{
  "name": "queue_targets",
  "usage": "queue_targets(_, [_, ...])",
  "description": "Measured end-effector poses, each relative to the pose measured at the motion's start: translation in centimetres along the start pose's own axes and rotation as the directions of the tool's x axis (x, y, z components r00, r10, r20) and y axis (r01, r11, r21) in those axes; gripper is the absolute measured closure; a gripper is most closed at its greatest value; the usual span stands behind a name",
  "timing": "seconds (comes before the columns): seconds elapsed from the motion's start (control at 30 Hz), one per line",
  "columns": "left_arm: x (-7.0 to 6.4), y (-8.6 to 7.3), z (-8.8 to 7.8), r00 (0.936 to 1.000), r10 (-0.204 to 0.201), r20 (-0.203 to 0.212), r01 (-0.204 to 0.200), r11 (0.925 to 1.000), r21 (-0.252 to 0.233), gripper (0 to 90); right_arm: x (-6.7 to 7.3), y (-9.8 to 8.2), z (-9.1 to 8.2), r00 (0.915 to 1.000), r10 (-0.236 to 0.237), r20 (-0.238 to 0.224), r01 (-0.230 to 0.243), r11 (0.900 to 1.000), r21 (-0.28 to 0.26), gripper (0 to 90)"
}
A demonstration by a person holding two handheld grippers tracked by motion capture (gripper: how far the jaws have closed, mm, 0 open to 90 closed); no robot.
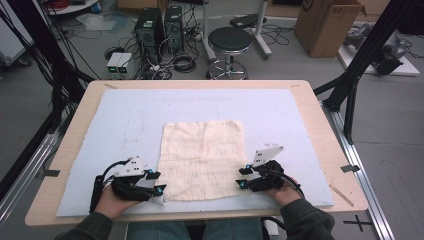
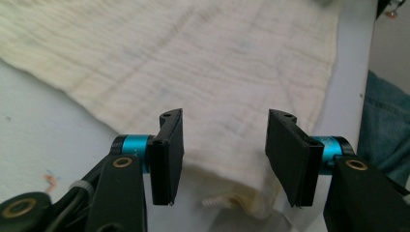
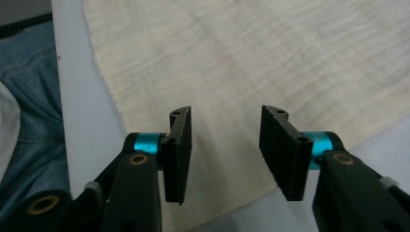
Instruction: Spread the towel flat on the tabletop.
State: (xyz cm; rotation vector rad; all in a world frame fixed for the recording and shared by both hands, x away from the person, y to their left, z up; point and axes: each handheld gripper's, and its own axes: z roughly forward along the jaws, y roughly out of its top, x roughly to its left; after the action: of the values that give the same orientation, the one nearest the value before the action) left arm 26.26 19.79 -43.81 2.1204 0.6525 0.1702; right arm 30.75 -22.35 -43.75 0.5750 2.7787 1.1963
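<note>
A cream, loosely woven cloth point(image 1: 202, 157) lies flat and spread out on the pale blue mat point(image 1: 125, 120) in the middle of the table. My left gripper point(image 1: 156, 183) is at the cloth's near left corner, open, its jaws straddling the cloth's edge point(image 2: 227, 140), where a small white tag shows. At the near right side my right gripper point(image 1: 242, 178) is open too, and its jaws stand over the cloth point(image 3: 227, 87) close to the edge. Neither gripper holds anything.
The mat covers most of the wooden tabletop point(image 1: 320, 125). Beyond the table's far edge stand a round black stool point(image 1: 229, 42), computer towers point(image 1: 157, 30), cables and a cardboard box point(image 1: 325, 25). Black frame legs point(image 1: 357, 60) rise at the right.
</note>
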Motion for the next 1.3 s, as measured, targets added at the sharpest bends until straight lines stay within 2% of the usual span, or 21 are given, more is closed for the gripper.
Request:
queue_targets(0.03, [0.0,-0.2,0.2,1.0,0.001,0.005,-0.001,0.9999,0.013,50.2,0.1,-0.1,0.2,1.0,-0.005,0.0,0.005,1.0,0.015,59.7])
queue_targets(0.1, [-0.1,-0.5,0.5,0.9998,0.019,0.008,-0.019,0.9993,0.033,54.8,0.4,-0.1,0.2,0.999,-0.034,0.029,0.033,0.999,0.019,65.0])
queue_targets(0.17, [-0.1,-0.5,0.4,0.9997,0.023,0.008,-0.023,0.9993,0.031,61.6,0.5,-0.1,0.2,0.9991,-0.023,0.037,0.022,1.0,0.02,71.7])
queue_targets(0.23, [-0.1,-0.6,0.3,0.9995,0.032,-0.005,-0.032,0.999,0.031,70.4,0.4,-0.1,0.2,0.9996,-0.022,0.019,0.022,1.0,0.021,80.8])
queue_targets(0.3, [-0.2,-0.6,0.3,0.9993,0.036,0.006,-0.036,0.9989,0.029,81.3,0.5,0.0,0.2,0.9998,-0.017,0.007,0.017,1.0,0.025,86.8])
queue_targets(0.43, [-0.5,-0.6,0.2,0.998,0.062,-0.013,-0.062,0.9976,0.031,86.1,0.5,-0.1,0.2,0.9999,-0.008,-0.008,0.008,1.0,0.022,88.4])
queue_targets(0.6, [-0.6,-0.6,-0.2,0.9987,0.05,-0.009,-0.05,0.9984,0.025,86.5,0.8,-0.2,-0.2,0.9991,0.007,-0.041,-0.006,1.0,0.018,88.4])
queue_targets(0.83, [-1.1,-0.8,-0.5,0.9985,0.055,-0.003,-0.055,0.998,0.032,86.5,1.4,-0.5,-0.5,0.9985,0.013,-0.053,-0.012,1.0,0.011,87.8])
queue_targets(0.9, [-1.2,-0.8,-0.6,0.9987,0.052,0.0,-0.052,0.9983,0.029,85.5,1.4,-0.6,-0.6,0.9986,0.013,-0.051,-0.013,1.0,0.0,81.7])
queue_targets(1.03, [-0.9,-0.7,-1.0,0.9997,0.025,0.007,-0.025,0.9996,-0.011,73.8,1.2,-0.4,-1.2,0.9979,0.046,-0.045,-0.048,0.998,-0.052,73.4])
queue_targets(1.13, [-0.5,-0.5,-1.3,0.9998,0.004,-0.019,-0.005,0.9995,-0.032,66.3,0.8,-0.1,-1.4,0.9979,0.061,-0.023,-0.063,0.994,-0.088,65.9])
queue_targets(1.3, [0.1,-0.2,-1.7,0.9979,-0.028,-0.059,0.024,0.9972,-0.071,60.1,-0.1,0.4,-1.5,0.9956,0.093,0.0,-0.093,0.987,-0.132,53.5])
